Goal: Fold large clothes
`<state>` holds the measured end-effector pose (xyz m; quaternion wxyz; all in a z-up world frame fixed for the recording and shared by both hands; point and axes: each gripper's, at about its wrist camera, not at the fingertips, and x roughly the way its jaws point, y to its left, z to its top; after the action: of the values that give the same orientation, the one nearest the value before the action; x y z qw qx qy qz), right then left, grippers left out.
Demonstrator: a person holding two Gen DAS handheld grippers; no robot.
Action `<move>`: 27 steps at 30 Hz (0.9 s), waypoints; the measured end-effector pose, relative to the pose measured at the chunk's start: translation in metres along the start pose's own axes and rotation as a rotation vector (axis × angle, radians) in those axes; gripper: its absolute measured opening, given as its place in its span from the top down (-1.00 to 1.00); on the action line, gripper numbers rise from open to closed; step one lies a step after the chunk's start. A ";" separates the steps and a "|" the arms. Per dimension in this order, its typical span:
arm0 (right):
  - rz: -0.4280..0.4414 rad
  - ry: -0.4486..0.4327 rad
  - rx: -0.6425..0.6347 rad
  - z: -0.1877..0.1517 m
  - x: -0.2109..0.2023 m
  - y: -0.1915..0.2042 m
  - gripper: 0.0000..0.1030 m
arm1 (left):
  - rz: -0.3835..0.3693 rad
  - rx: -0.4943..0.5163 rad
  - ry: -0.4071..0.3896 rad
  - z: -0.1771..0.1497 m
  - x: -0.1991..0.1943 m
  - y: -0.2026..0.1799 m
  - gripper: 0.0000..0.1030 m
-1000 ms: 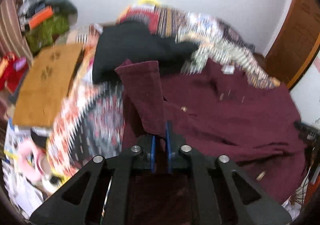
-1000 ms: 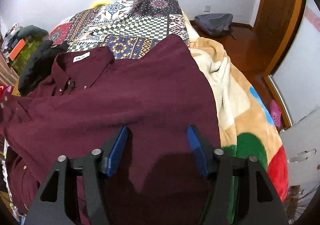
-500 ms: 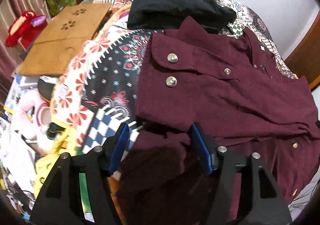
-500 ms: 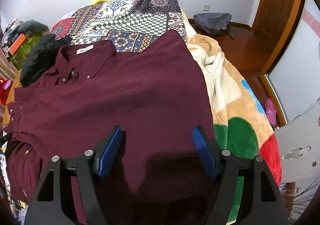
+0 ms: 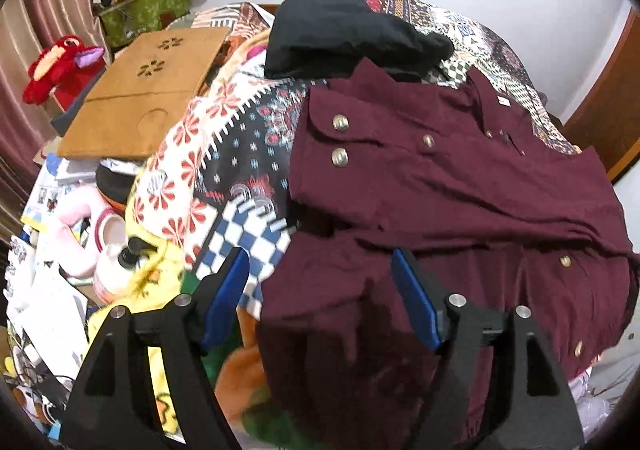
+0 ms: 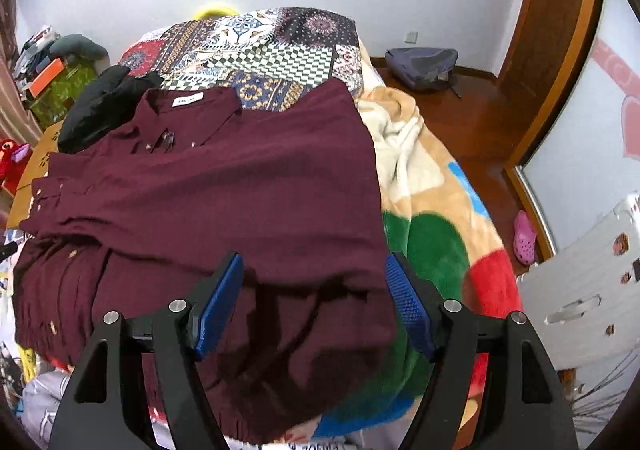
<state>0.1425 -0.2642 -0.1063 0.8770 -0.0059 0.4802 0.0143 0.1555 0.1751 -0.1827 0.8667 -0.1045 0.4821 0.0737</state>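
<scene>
White walls stand around a bed [image 6: 280, 46] with a patchwork cover of many colours. On the bed I see a big dark red shirt [image 6: 224, 186] lying spread out. Its collar with a white label points to the far wall. One sleeve [image 5: 400, 154] is folded across the shirt, and its cuff has two shiny buttons. A black cloth [image 5: 344, 34] lies bunched just past the shirt's shoulder, touching it. Beside the shirt a soft blanket [image 6: 436, 218] with green, red and blue spots hangs over the bed's edge.

My left claw [image 5: 320, 298] is wide open. Its jaws have just been opening. The near corner of the shirt lies under the gap between the blue pads [image 5: 226, 296], but the pads do not press on it. It holds nothing.

My right claw [image 6: 314, 302] is wide open too. It hangs over the near hem of the shirt, and the cloth shows between its blue pads [image 6: 408, 302]. They do not squeeze it.

Next to the bed on the left are a brown board [image 5: 148, 90], a red plush toy [image 5: 60, 66] and a green box [image 5: 144, 10]. On the floor to the right sit a grey bag [image 6: 422, 64] and a pink shoe [image 6: 524, 238].
</scene>
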 end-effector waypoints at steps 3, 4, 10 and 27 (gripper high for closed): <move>0.001 0.022 0.014 -0.013 0.002 -0.003 -0.36 | -0.030 -0.031 0.033 -0.014 0.003 0.004 -0.43; 0.006 0.033 0.026 -0.017 0.004 -0.005 -0.36 | -0.040 -0.044 0.046 -0.019 0.005 0.006 -0.43; 0.045 0.086 0.126 -0.040 0.012 -0.020 -0.36 | -0.100 -0.117 0.112 -0.043 0.016 0.015 -0.43; 0.316 0.086 0.268 -0.051 0.029 -0.022 0.01 | -0.229 -0.091 0.087 -0.055 -0.001 -0.009 0.21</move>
<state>0.1158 -0.2864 -0.1585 0.8355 0.1856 0.5098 0.0872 0.1117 0.1520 -0.2091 0.8421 -0.2012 0.5003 -0.0087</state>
